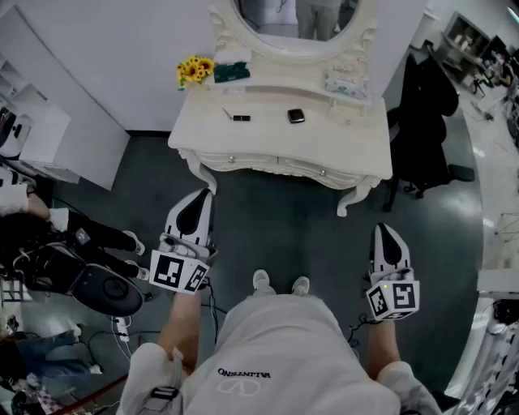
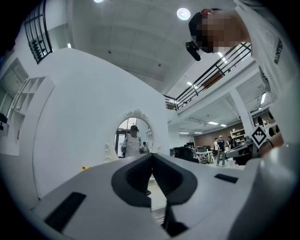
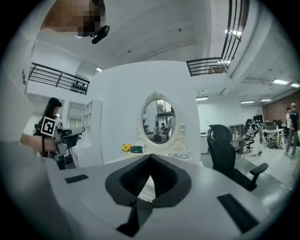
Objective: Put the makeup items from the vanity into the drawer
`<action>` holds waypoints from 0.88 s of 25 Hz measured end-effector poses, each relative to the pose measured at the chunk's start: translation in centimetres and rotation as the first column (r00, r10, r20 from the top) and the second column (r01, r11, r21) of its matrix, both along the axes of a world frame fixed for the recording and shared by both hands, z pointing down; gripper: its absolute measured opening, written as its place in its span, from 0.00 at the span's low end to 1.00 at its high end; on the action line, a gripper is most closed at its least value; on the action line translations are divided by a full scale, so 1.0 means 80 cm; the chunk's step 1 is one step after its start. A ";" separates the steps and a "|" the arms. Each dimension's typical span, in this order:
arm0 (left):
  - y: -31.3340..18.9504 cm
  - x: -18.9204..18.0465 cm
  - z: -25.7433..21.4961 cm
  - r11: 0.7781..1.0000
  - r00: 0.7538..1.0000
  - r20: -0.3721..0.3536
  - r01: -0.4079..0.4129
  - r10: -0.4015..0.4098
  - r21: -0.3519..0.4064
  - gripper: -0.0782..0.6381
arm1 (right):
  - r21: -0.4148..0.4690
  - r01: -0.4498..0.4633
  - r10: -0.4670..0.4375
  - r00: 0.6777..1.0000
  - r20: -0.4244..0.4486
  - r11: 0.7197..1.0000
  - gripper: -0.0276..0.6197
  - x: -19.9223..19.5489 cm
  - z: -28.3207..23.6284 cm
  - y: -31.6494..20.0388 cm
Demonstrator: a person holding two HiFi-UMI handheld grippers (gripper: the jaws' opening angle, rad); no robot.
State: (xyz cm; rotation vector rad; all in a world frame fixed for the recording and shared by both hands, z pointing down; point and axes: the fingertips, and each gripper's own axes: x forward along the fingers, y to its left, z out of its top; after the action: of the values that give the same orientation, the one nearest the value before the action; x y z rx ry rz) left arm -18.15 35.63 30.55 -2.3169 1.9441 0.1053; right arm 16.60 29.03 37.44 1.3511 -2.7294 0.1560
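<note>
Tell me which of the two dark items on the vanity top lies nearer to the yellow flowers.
The smaller, flatter dark item. It lies left of the rounder dark case, on the side where the yellow flowers stand.

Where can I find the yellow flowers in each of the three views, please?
Head view: the yellow flowers are at the upper left, on the back left corner of the vanity.
Left gripper view: a tiny yellow spot low at the left.
Right gripper view: left of centre, at mid height.
Shared landmark: the mirror, which stands just right of the flowers in every view.
</note>
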 end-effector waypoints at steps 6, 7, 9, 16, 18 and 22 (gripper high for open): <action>0.000 0.000 -0.003 1.000 1.000 -0.005 -0.015 0.015 0.002 0.11 | -0.016 0.009 -0.009 0.998 0.054 1.000 0.06 -0.005 -0.004 0.003; 0.000 -0.001 -0.002 1.000 1.000 -0.009 -0.018 0.018 0.001 0.11 | -0.017 0.006 -0.005 0.998 0.056 1.000 0.06 -0.007 -0.004 0.003; -0.001 -0.003 0.001 1.000 0.999 -0.020 -0.027 0.027 -0.001 0.11 | -0.016 -0.001 0.002 0.999 0.054 1.000 0.06 -0.012 -0.003 0.003; -0.004 -0.002 0.020 0.994 0.992 -0.057 -0.111 0.110 -0.016 0.11 | -0.034 -0.043 0.044 0.998 0.050 0.999 0.06 -0.031 0.002 0.007; -0.006 0.001 0.028 0.989 0.988 -0.061 -0.146 0.144 -0.024 0.11 | -0.034 -0.054 0.055 0.997 0.049 0.998 0.06 -0.039 0.003 0.008; -0.009 0.002 0.045 0.980 0.979 -0.074 -0.193 0.190 -0.046 0.11 | -0.031 -0.065 0.067 0.997 0.043 0.997 0.06 -0.054 0.006 0.015</action>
State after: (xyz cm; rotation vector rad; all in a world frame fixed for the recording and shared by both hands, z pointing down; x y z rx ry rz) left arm -17.96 34.93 34.12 -2.5640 1.7686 0.1538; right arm 12.25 30.19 37.93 1.4477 -2.7076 0.2324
